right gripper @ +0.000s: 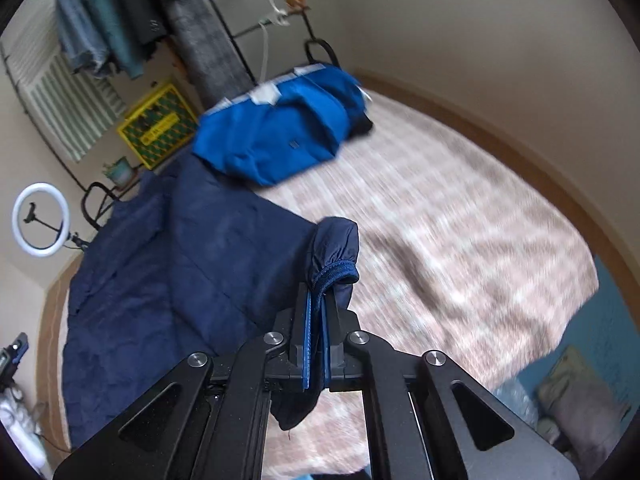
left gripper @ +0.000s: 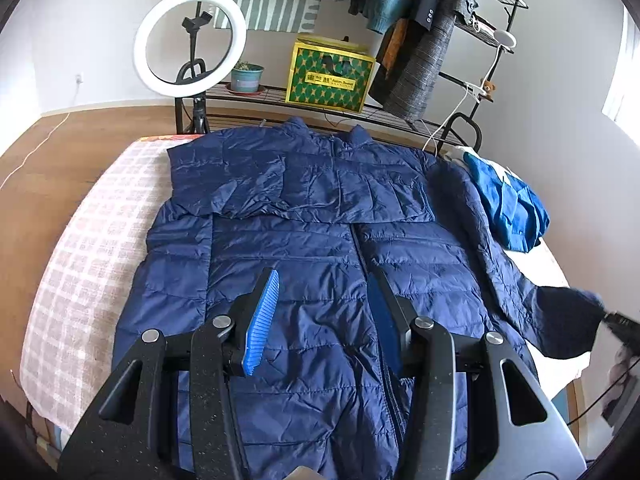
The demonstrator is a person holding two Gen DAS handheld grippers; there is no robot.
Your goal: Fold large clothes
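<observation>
Closest to the left wrist camera, the left gripper (left gripper: 320,300) hangs released above a navy quilted jacket (left gripper: 304,248), its two blue-padded fingers (left gripper: 262,320) spread wide apart with nothing between them. That jacket lies flat, front side up, on a bed covered by a pink and white checked blanket (left gripper: 80,264); its zip runs up the middle between the fingers, its collar points toward the far end of the bed, and one sleeve is folded across the chest. From the right wrist camera, the right gripper (right gripper: 318,312) is clenched on the elastic cuff of the jacket's other sleeve (right gripper: 334,256), which is lifted clear of the blanket while the body of the jacket stays on the bed to the left. This view is blurred across the blanket. A crumpled bright blue garment (right gripper: 284,132) sits on the bed beyond the sleeve, near the jacket's shoulder. Behind the bed stands a black metal rack (left gripper: 304,96) carrying a green and yellow box (left gripper: 330,74) and a small potted plant (left gripper: 246,76), with clothes hanging above it. A white ring light (left gripper: 190,42) on a stand rises beside the rack
</observation>
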